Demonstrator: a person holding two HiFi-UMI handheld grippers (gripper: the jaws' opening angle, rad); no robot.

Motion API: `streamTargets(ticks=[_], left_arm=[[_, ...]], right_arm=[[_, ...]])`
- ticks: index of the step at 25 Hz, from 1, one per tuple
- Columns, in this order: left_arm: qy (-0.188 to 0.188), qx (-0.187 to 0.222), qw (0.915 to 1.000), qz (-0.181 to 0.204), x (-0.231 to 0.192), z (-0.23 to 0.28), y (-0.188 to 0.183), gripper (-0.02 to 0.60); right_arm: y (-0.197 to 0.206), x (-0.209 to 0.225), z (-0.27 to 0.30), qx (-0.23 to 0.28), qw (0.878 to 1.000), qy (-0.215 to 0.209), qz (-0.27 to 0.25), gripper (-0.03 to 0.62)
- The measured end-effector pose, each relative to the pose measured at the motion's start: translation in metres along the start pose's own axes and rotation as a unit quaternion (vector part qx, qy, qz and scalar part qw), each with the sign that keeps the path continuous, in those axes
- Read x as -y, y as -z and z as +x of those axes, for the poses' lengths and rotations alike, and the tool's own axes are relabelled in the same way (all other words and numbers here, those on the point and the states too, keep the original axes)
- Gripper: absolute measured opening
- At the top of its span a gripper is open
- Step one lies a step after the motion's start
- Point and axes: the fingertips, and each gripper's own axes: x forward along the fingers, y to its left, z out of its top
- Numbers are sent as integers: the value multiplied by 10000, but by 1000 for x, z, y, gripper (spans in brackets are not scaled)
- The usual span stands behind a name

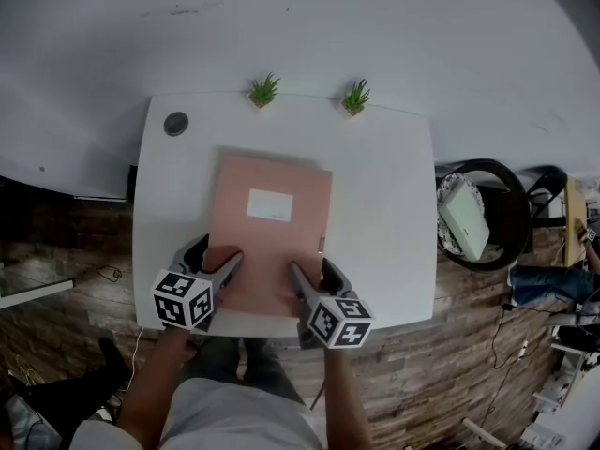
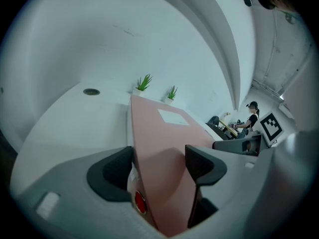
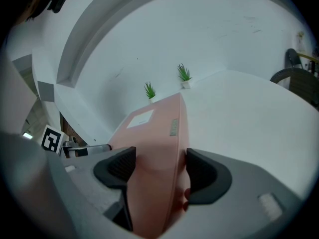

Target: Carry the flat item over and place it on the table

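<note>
A flat pink folder [image 1: 272, 223] with a white label [image 1: 269, 204] lies lengthwise over the white table [image 1: 384, 204]. Its near end is held between both grippers. My left gripper [image 1: 220, 262] grips the near left corner and my right gripper [image 1: 309, 275] the near right corner. In the left gripper view the folder [image 2: 164, 133] runs edge-on between the dark pads of the left gripper [image 2: 159, 166]. In the right gripper view the right gripper [image 3: 157, 171] pinches the folder [image 3: 154, 133] from both sides. Whether the far end rests on the tabletop I cannot tell.
Two small potted plants [image 1: 264, 90] [image 1: 355, 97] stand at the table's far edge, against the white wall. A round grey grommet [image 1: 175, 123] sits at the far left corner. A black chair [image 1: 478, 214] holding a pale item stands right of the table, on the wood floor.
</note>
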Motion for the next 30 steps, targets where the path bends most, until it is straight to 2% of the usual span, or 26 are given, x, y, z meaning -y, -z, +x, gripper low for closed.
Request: streamTargets(ticks=[6,11,17,21,23,26,30], left_arm=[[62,7,10000,-28,0,0,-1,345],[72,67,9999,-26,0,-2,-4,344],[-98,234,9996,150,1,-18,-11,343],[-199,455,9985,236,6,-32,-19,321],[-270,591,9975,291,10,-40,-23,289],[-391,827,9951,368,14,-53,-30,198],[-501,1023,9921,527,21,-70,-37,118]], right_arm=[[0,1,-1,13,10000,-55,14,313],[-7,3,-9,235,9995,22,-211,313],[-15,4,-30,509,9976,169,-444,313],[-19,-3,-42,605,9968,110,-510,310],[-21,-7,-50,689,9956,147,-616,294],[-27,-10,-64,906,9926,264,-767,156],[-28,-18,-76,981,9907,252,-912,98]])
